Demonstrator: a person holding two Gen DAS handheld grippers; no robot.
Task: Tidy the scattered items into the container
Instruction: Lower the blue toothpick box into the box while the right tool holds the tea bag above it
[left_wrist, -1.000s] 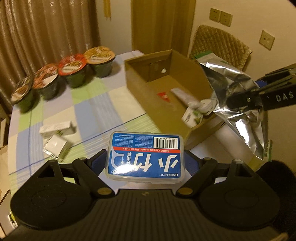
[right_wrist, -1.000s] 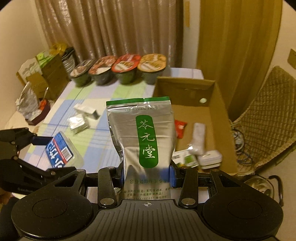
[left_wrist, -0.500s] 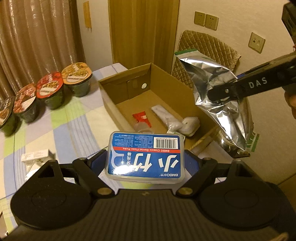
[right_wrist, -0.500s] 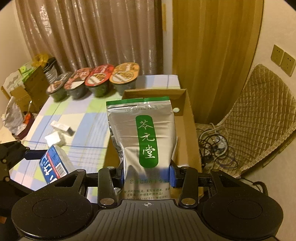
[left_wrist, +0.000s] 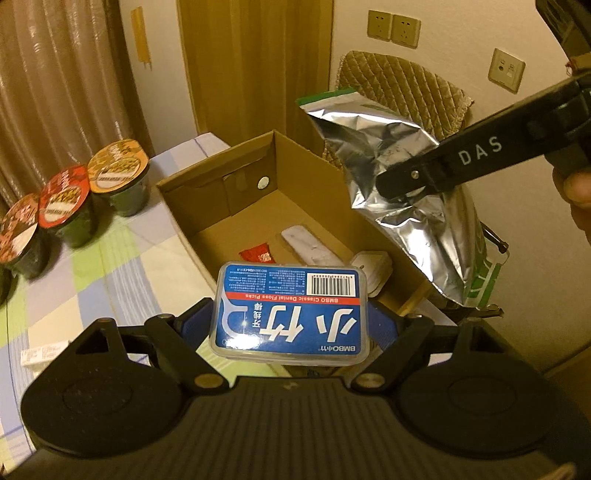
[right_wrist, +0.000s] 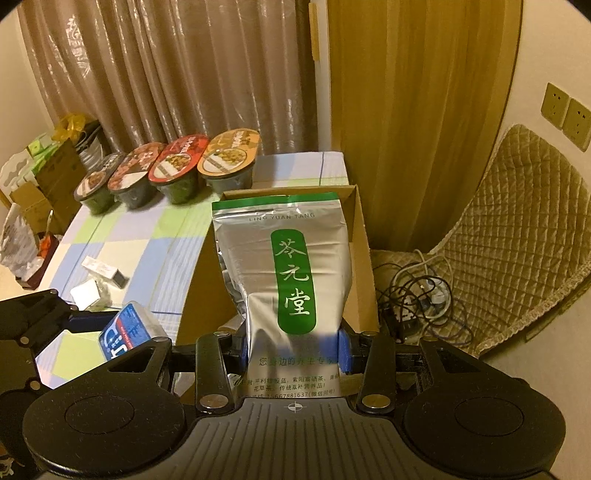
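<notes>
My left gripper (left_wrist: 290, 325) grips the floss box (left_wrist: 290, 314), my right gripper (right_wrist: 291, 343) the tea pouch (right_wrist: 288, 273), both over the cardboard box (left_wrist: 218, 177); some items already inside, perhaps two packets (right_wrist: 98, 280) left on the table.

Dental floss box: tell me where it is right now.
The dental floss box is clamped in the left gripper, held above the near end of the cardboard box, left of the silver pouch.

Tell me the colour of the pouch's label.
Green, on the silver pouch; clearest in the right wrist view.
</notes>
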